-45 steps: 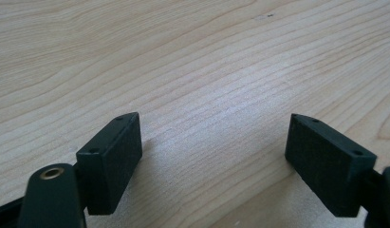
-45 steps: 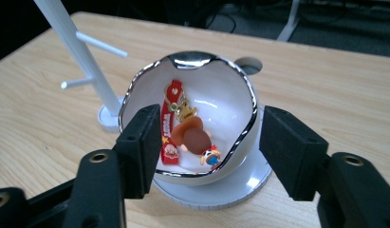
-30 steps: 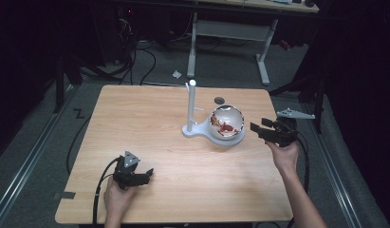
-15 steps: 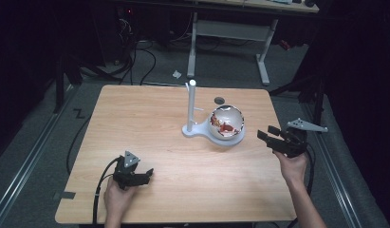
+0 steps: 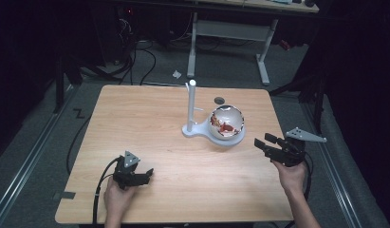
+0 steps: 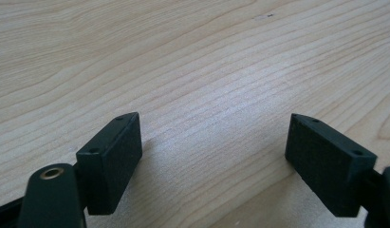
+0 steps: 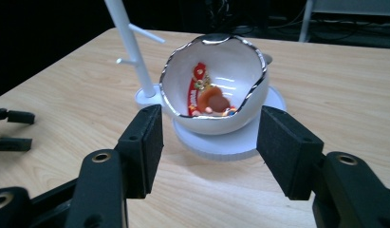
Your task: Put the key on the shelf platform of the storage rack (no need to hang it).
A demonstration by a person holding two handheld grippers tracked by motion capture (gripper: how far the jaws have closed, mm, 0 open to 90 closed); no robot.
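The left gripper (image 5: pixel 144 175) rests low on the table (image 5: pixel 150 118), jaws wide and empty. The bowl (image 5: pixel 226 122) sits on a white stand (image 5: pixel 191 111). It looks thin, hard and easy to break. The right gripper (image 5: pixel 264 143), jaws wide, should hold its rim softly.

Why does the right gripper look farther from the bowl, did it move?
Yes. The right gripper has pulled back from the bowl toward the table's near right edge, jaws open.
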